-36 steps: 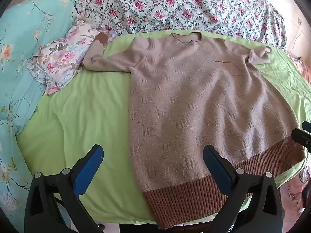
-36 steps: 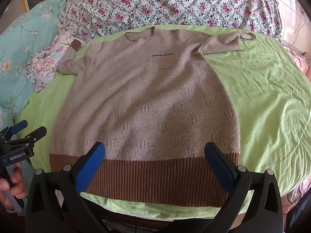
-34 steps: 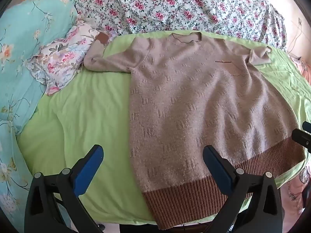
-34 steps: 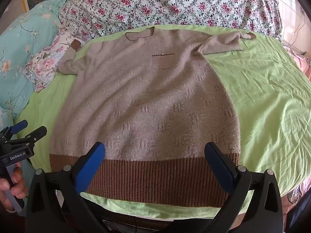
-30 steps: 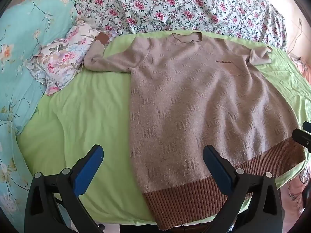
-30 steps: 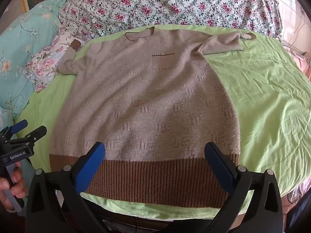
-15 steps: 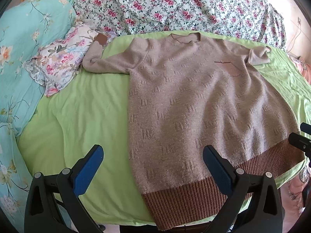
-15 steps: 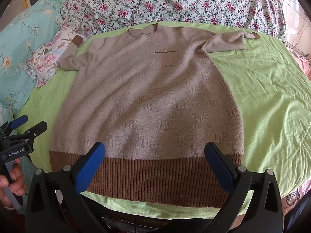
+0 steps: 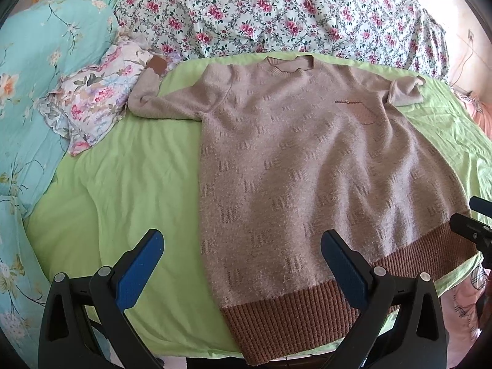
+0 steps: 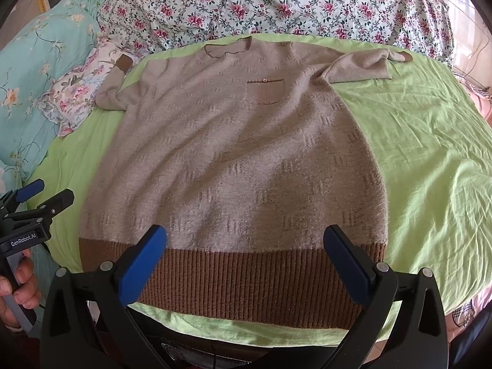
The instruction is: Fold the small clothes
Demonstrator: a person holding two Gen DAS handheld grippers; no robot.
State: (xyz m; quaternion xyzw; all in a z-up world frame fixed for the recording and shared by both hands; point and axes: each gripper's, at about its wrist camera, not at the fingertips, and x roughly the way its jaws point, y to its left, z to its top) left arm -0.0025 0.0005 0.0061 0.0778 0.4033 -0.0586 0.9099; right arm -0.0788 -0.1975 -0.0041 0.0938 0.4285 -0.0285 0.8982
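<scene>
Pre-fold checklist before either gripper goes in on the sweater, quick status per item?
1. Beige knitted sweater lies flat, front up, on the green bedsheet: ok.
2. Left gripper jaws wide apart and holding nothing: ok.
3. Right gripper jaws wide apart and holding nothing: ok.
4. Brown ribbed hem fully exposed at the near bed edge, reachable: ok.
5. Sleeves laid out straight: not ok; the right-hand sleeve is doubled back, the other sleeve's brown cuff rests on the floral pillow.
6. Underside layer free of wrinkles: cannot tell.
</scene>
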